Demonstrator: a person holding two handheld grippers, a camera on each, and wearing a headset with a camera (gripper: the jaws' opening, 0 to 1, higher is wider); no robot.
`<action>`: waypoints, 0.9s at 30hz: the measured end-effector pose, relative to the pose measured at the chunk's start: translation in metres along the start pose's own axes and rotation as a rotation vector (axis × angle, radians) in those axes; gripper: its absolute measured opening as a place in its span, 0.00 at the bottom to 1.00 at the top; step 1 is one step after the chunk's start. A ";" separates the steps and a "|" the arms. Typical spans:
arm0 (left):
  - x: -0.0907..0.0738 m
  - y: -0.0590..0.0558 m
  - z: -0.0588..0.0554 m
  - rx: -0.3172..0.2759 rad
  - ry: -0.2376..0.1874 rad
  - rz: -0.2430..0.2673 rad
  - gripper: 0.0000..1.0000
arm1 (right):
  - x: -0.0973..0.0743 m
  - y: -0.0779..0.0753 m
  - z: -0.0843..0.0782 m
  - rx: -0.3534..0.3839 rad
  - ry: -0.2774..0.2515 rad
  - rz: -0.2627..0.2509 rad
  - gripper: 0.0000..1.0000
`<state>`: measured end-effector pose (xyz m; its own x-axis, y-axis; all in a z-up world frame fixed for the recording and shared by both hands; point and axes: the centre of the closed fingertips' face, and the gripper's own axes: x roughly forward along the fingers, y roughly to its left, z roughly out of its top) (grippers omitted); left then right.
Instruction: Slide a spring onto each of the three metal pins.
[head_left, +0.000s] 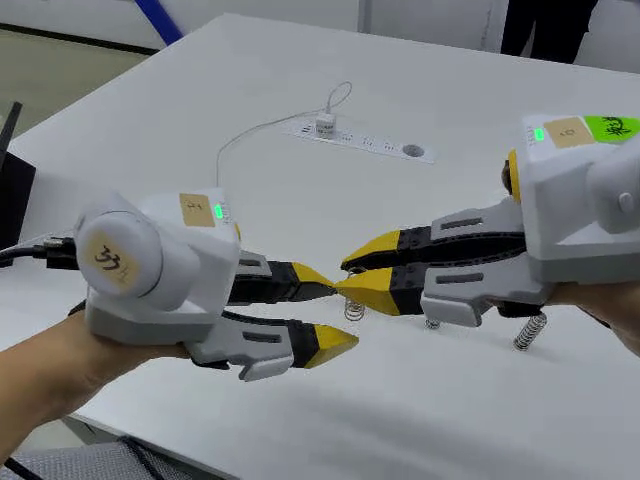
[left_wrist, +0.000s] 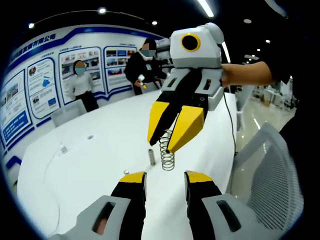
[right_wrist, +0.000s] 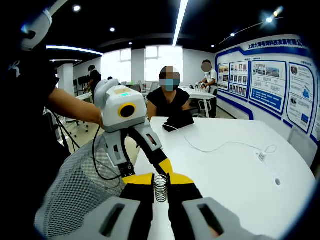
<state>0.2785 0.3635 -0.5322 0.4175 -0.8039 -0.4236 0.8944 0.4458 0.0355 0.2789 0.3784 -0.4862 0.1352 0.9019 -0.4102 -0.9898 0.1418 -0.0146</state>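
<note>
My right gripper (head_left: 343, 277) reaches in from the right and is shut on a small steel spring (right_wrist: 160, 188), which hangs from its yellow tips (left_wrist: 167, 152) just above the white table (head_left: 420, 400). My left gripper (head_left: 342, 314) faces it from the left, open, its two yellow-tipped jaws (left_wrist: 165, 177) spread on either side of the spring without touching it. A short metal pin (left_wrist: 150, 156) stands upright on the table just beside the hanging spring. Another spring (head_left: 530, 330) lies loose on the table under the right gripper's body.
A white power strip (head_left: 365, 141) with a plug and cable (head_left: 325, 123) lies at the far middle of the table. A mesh chair (left_wrist: 270, 175) stands by the table's edge. People stand and sit in the background.
</note>
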 end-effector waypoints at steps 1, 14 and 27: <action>-0.001 0.002 -0.001 -0.003 0.001 0.009 0.33 | 0.000 -0.002 -0.001 0.004 0.001 -0.002 0.10; -0.017 0.022 -0.018 -0.078 -0.001 0.086 0.55 | 0.002 -0.038 -0.013 0.092 0.001 -0.106 0.10; -0.021 0.028 -0.041 -0.150 0.002 0.118 0.65 | 0.005 -0.079 -0.024 0.143 -0.006 -0.234 0.10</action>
<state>0.2883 0.4091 -0.5591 0.5177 -0.7417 -0.4265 0.8054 0.5907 -0.0497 0.3565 0.3626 -0.5088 0.3603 0.8403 -0.4051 -0.9152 0.4024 0.0206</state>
